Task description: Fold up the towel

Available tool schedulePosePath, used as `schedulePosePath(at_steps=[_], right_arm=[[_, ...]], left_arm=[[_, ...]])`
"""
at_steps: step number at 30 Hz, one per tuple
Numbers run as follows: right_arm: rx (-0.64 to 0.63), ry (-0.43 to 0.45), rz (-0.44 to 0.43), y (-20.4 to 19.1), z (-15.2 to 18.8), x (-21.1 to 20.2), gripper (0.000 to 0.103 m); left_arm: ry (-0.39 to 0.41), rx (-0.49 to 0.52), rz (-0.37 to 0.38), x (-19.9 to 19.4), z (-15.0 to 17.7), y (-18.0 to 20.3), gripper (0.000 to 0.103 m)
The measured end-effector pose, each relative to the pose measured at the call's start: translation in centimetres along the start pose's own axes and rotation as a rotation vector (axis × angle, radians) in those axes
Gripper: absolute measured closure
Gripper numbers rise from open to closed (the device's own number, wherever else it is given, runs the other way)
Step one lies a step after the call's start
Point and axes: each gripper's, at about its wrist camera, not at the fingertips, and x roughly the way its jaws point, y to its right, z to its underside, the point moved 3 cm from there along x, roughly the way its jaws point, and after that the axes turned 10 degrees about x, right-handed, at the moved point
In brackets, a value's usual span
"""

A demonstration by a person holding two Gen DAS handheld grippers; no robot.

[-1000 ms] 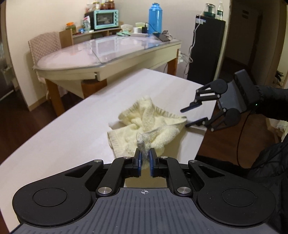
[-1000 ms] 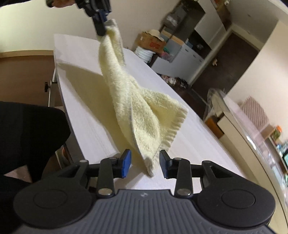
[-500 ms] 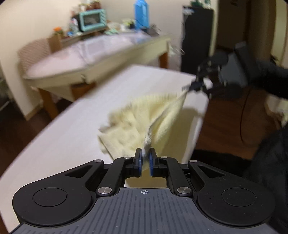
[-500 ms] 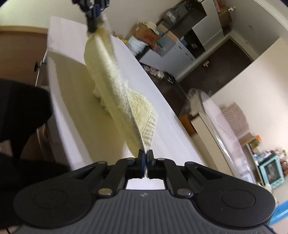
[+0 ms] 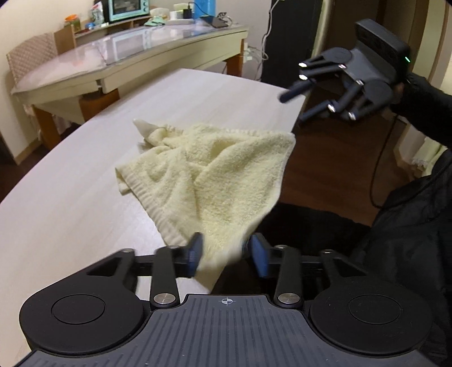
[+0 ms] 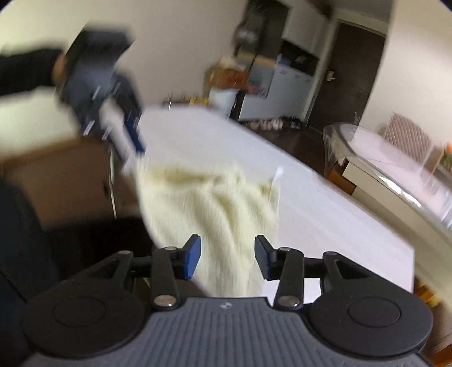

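— Both tongs stand spread: the left gripper (image 5: 224, 254) has just been opening with a towel (image 5: 214, 172) corner loose between its pads, not pinched. The right gripper (image 5: 293, 108) has just been opening too; in its own view cloth hangs between the jaws, but neither pad presses it.

— Where does the towel sit?

— Bunched on the white table (image 5: 70, 203), near the edge by the person, one corner drooping off the side.

— So how should the step go?

— It looks like a release to let the cloth settle. I'd say smooth it flat first, then pinch two corners of one short edge, right at the hem, lift low and lay them onto the opposite edge.

— Anything in the way?

— Nothing on this table. The glass-topped table (image 5: 118, 56) with the oven (image 5: 124, 10) stands well apart. The main risk is the edge: the hanging corner could drag the towel to the floor. The right view is blurred, so I can't read the cloth's lie there.
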Motion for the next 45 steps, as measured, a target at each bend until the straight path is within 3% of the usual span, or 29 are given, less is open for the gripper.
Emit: schedulePosePath(at_steps=[3,7,10,17,27,28,30,31,32,34,38,43,45], right_arm=[[0.065,-0.01,0.014,1.9,-2.0,2.4,0.049],[0.135,-0.05,-0.002,4.5,-4.0,7.0,0.05],[0.185,-0.081,-0.04,6.8,-5.1,10.1,0.05],[0.228,-0.185,-0.09,9.0,-6.3,14.9,0.05],[0.223,-0.253,-0.179,10.1,-6.5,17.9,0.051],[0.226,-0.26,-0.193,10.2,-6.4,18.1,0.053],[0.235,-0.273,-0.215,10.1,-6.3,18.3,0.063],[0.242,-0.283,-0.227,10.1,-6.2,18.4,0.076],[0.246,-0.29,-0.234,9.9,-6.1,18.3,0.088],[0.256,-0.289,-0.239,9.7,-5.9,18.1,0.092],[0.235,-0.212,-0.157,10.1,-6.5,16.3,0.094],[0.208,-0.059,0.107,11.9,-6.5,10.9,0.094],[0.226,-0.042,0.162,12.3,-5.7,9.6,0.094]], left_arm=[[0.023,-0.034,-0.007,-0.5,0.0,-0.8,0.046],[0.036,-0.112,-0.089,0.4,-1.3,-4.5,0.048],[0.037,-0.175,-0.105,1.8,-2.3,-7.3,0.049],[0.027,-0.344,0.009,6.0,-3.7,-13.1,0.054],[-0.008,-0.377,0.083,9.6,-3.4,-15.2,0.058],[-0.007,-0.374,0.086,9.7,-3.5,-15.3,0.06],[-0.006,-0.366,0.091,9.8,-3.6,-15.4,0.084],[-0.005,-0.357,0.094,9.9,-3.7,-15.3,0.098],[-0.005,-0.345,0.097,10.0,-3.8,-15.2,0.098],[-0.003,-0.319,0.091,10.0,-3.9,-14.9,0.099],[0.026,-0.284,0.01,8.7,-4.0,-14.3,0.1],[0.069,-0.292,-0.166,5.7,-3.7,-15.0,0.1],[0.077,-0.288,-0.23,4.7,-3.6,-14.9,0.1]])
